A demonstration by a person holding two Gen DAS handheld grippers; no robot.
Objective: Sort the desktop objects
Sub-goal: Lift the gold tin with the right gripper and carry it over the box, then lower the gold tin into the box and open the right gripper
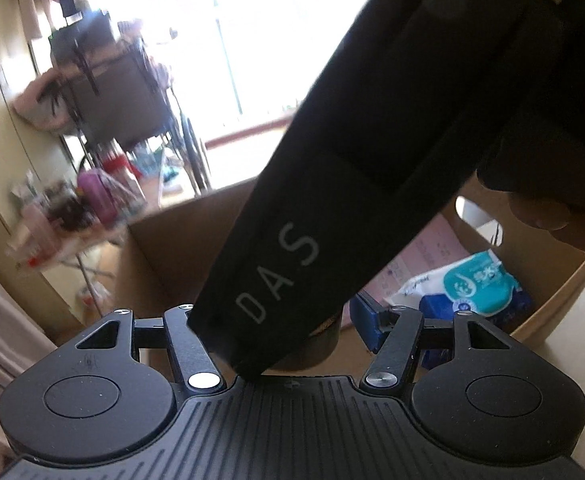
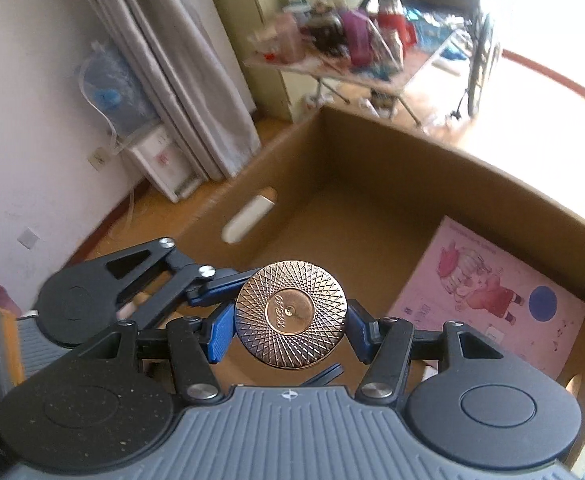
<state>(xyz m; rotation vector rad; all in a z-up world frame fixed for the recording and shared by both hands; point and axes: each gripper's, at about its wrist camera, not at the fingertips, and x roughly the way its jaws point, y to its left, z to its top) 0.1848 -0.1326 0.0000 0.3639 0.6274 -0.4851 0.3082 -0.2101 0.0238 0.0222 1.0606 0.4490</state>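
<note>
Holding a pink booklet and wipes pack, the cardboard box sits under the right tool gripping a round tin; left tool probably closed.

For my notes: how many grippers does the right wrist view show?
2: the right gripper, centre, clamping the round tin; the left gripper beside it at left, partly hidden.

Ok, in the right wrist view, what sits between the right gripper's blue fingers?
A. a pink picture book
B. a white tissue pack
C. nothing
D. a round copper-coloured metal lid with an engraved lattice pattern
D: the blue fingers of the right gripper press on both sides of the round copper-coloured metal lid, held over the brown cardboard box.
</note>
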